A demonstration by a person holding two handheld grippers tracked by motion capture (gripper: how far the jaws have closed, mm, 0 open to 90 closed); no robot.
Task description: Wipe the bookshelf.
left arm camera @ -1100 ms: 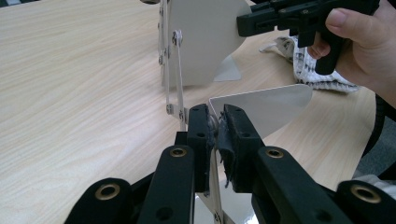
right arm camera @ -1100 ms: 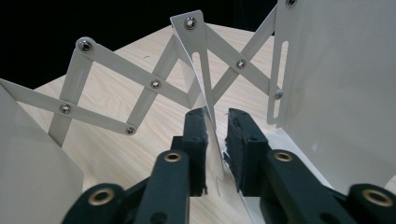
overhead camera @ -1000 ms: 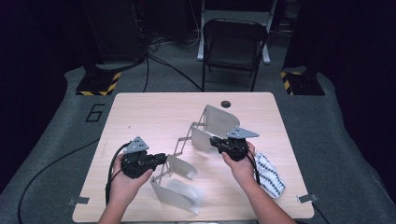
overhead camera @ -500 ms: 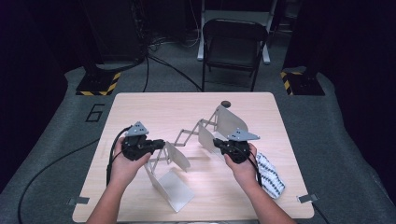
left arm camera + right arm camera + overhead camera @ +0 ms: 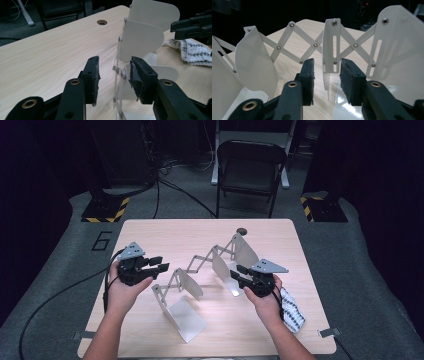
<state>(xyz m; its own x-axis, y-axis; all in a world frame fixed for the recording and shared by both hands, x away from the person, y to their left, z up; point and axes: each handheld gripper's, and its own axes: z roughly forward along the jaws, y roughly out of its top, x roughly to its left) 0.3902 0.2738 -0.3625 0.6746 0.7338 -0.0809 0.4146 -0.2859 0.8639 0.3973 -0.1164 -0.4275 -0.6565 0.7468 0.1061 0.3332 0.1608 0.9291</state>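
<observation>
We have one white metal file rack (image 5: 200, 280), the kind with upright plates joined by a scissor linkage, standing stretched out across the middle of the worktop (image 5: 150, 235), from near its front edge up toward the right of its far edge. We count four plates in it, as far as the high view lets us tell. Nearest us, our left hand-held gripper (image 5: 159, 265) sits just left of the rack's front end; its jaws have just been opening and now stand spread, with the edge of a plate between them but untouched. Our right hand-held gripper (image 5: 240, 274) is at the rack's right end, jaws likewise just opened, a plate's edge (image 5: 329, 72) between the pads and free of them. We judge the pulling-apart done and both grips released; what is left is to draw the hands clear. One striped cloth (image 5: 291, 310) lies by the right edge. One round hole (image 5: 242, 230) marks the far edge.
</observation>
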